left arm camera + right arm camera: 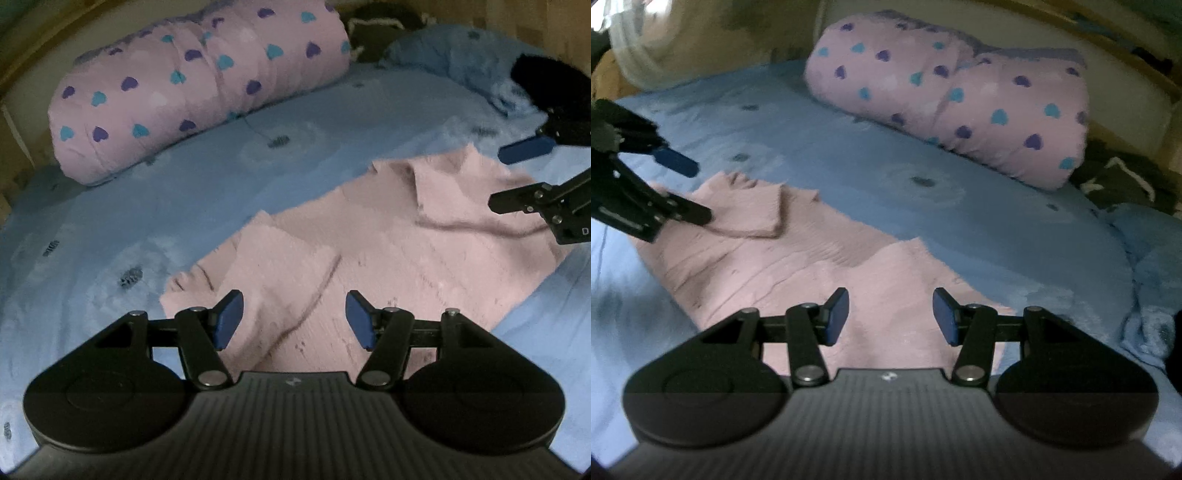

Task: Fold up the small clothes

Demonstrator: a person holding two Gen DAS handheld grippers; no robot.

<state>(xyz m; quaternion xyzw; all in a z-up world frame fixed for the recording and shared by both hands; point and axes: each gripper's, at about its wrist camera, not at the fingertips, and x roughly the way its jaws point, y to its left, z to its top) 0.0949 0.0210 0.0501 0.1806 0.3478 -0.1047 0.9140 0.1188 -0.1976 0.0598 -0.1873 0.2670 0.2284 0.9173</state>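
Observation:
A pale pink knit garment (388, 240) lies partly folded on the blue bedsheet (184, 206), with flaps turned over at both ends. My left gripper (293, 319) hovers over its near end, jaws open, nothing between the blue pads. At the right edge of the left wrist view, my right gripper (502, 177) stands open above the garment's far end. In the right wrist view the same garment (798, 258) spreads below my right gripper (890, 315), open and empty. There my left gripper (698, 192) enters from the left, open over a folded flap.
A rolled pink duvet with blue and purple hearts (199, 88) lies across the back of the bed; it shows in the right wrist view as the duvet (960, 96). Bunched blue bedding (1152, 258) and a dark item with white cord (380, 33) sit at the bed's edge.

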